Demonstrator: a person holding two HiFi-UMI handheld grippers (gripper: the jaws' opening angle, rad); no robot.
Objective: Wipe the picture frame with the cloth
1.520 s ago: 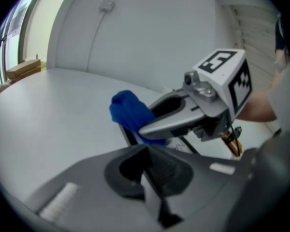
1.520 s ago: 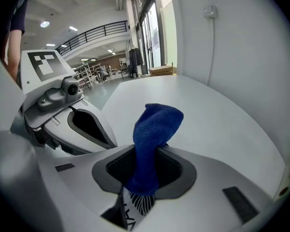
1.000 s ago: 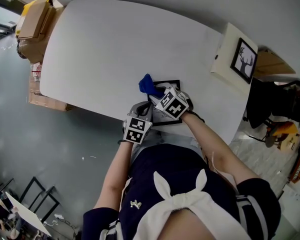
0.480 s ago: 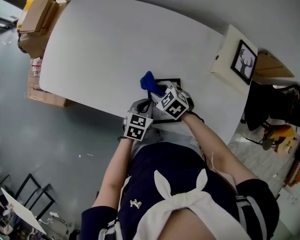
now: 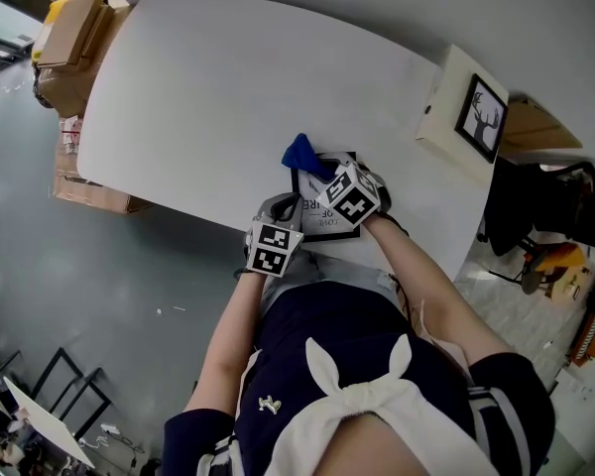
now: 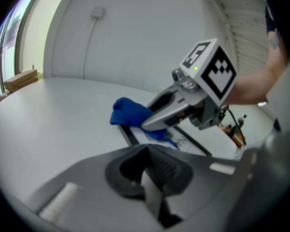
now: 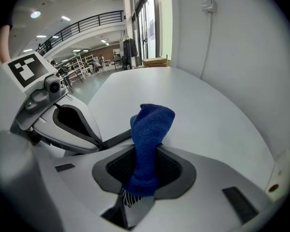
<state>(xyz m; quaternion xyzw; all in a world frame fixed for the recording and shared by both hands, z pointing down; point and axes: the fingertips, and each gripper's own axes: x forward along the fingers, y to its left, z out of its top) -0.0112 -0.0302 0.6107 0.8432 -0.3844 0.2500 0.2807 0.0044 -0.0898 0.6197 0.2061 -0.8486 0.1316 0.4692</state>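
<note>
Nearest, the left gripper (image 5: 288, 206) sits at the near left corner of the picture frame (image 5: 325, 228), jaws together with nothing between them. The frame lies flat on the white table (image 5: 218, 87). Over it, the right gripper (image 5: 324, 174) pinches the blue cloth (image 5: 301, 154), bunched at the frame's far left corner.

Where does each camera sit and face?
Head view: on the head, steeply down at the table; arms, torso, left claw, right claw show.
Left gripper view: on left claw, jaws shut, facing right claw over the picture frame.
Right gripper view: on right claw, along its shut jaws holding the cloth.
Both gripper views share the cloth.
</note>
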